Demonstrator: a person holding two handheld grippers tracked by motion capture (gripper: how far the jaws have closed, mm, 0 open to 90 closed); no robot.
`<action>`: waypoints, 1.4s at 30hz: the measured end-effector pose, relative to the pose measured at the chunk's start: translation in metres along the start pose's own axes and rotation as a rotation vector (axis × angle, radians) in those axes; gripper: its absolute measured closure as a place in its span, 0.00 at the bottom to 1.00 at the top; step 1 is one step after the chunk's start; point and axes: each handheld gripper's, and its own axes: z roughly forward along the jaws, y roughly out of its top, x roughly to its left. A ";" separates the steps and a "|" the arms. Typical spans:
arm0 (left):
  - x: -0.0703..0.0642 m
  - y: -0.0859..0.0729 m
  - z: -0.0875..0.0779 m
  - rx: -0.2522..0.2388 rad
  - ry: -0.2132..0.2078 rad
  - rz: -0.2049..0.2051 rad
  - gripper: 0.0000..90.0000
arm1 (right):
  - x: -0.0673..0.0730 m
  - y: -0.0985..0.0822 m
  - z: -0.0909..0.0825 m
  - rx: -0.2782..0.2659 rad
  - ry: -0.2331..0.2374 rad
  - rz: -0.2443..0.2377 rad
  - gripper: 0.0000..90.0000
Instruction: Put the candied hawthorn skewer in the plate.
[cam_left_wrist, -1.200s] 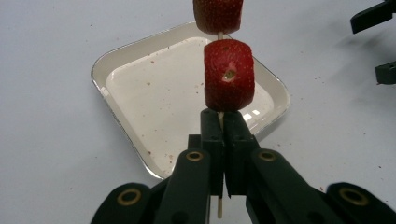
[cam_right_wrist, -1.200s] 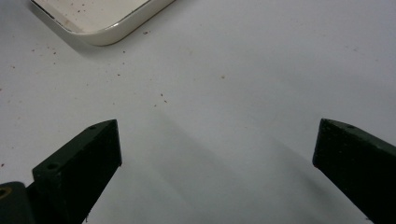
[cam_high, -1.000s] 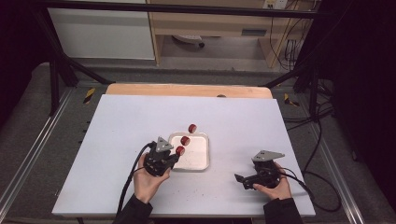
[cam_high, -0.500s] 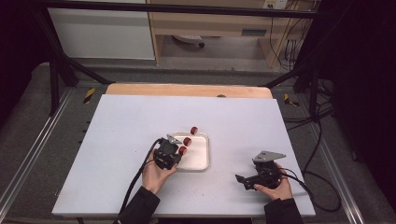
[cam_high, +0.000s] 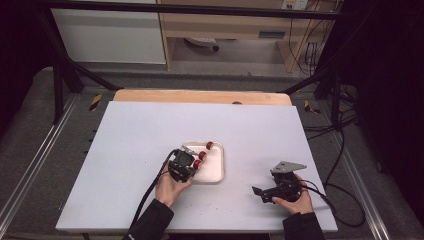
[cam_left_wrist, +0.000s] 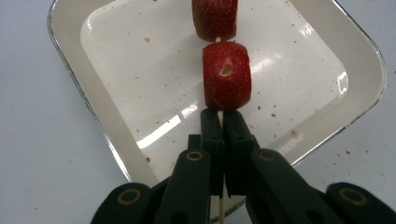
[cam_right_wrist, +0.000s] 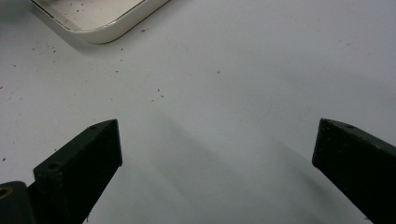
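Note:
My left gripper (cam_high: 192, 166) (cam_left_wrist: 223, 116) is shut on a thin wooden skewer (cam_left_wrist: 220, 204). The skewer carries three red strawberry pieces (cam_high: 202, 155) and points up and to the right over the white tray (cam_high: 216, 175). In the left gripper view the nearest strawberry piece (cam_left_wrist: 226, 81) sits just beyond the jaw tips, with another piece (cam_left_wrist: 215, 18) behind it, both above the tray's floor (cam_left_wrist: 140, 70). My right gripper (cam_high: 260, 195) (cam_right_wrist: 217, 149) rests low at the front right of the table, jaws wide open with only bare table between them.
The white table top (cam_high: 140, 135) is speckled with small red crumbs around the tray. A corner of the tray (cam_right_wrist: 107, 30) lies ahead and to the left of my right gripper. A wooden strip (cam_high: 200, 96) runs along the table's far edge.
My left gripper has moved a little to the right and sunk, bringing the skewer of strawberries lower over the tray. The right gripper has stayed put.

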 end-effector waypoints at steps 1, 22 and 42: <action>0.000 0.000 0.001 -0.003 0.003 0.002 0.98 | 0.000 0.000 0.000 -0.003 0.000 -0.001 0.02; 0.000 -0.002 -0.002 -0.006 0.039 0.074 0.89 | 0.000 0.000 0.000 -0.004 -0.001 0.006 0.03; 0.036 -0.040 -0.063 -0.154 -0.075 0.183 0.28 | -0.001 0.002 -0.004 -0.016 0.000 0.021 0.02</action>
